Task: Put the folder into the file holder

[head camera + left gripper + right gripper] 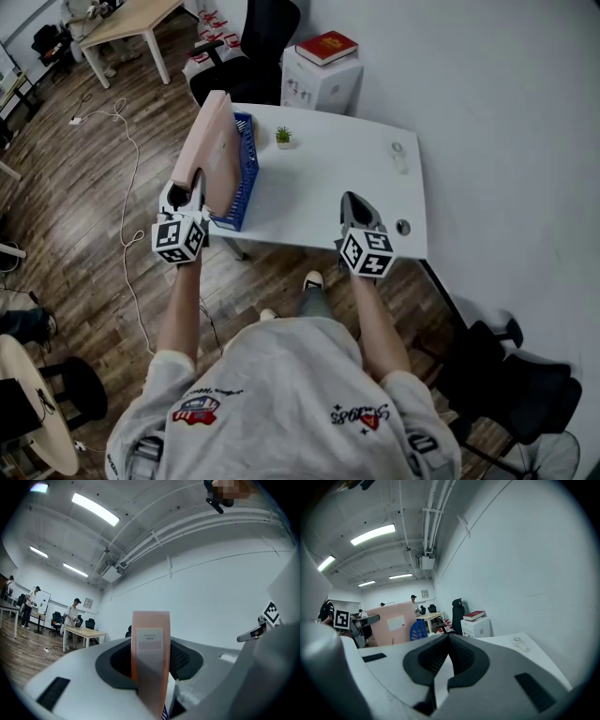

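Note:
A pink folder (pixel 214 150) stands upright on edge, its lower part down in the blue file holder (pixel 246 178) at the white table's (pixel 328 187) left end. My left gripper (pixel 192 183) is shut on the folder's near edge; in the left gripper view the folder's labelled spine (pixel 151 653) stands straight between the jaws. My right gripper (pixel 356 202) hangs over the table's front edge, apart from the folder, shut with nothing in it (pixel 449 637). The right gripper view shows the folder (pixel 391 623) and the holder (pixel 417 630) off to the left.
A small potted plant (pixel 283 137) stands just right of the holder. A small white object (pixel 397 155) lies at the table's far right. Behind the table are a white cabinet (pixel 323 80) with a red book (pixel 326 47) and a black chair (pixel 253 47). People stand far off (pixel 72 616).

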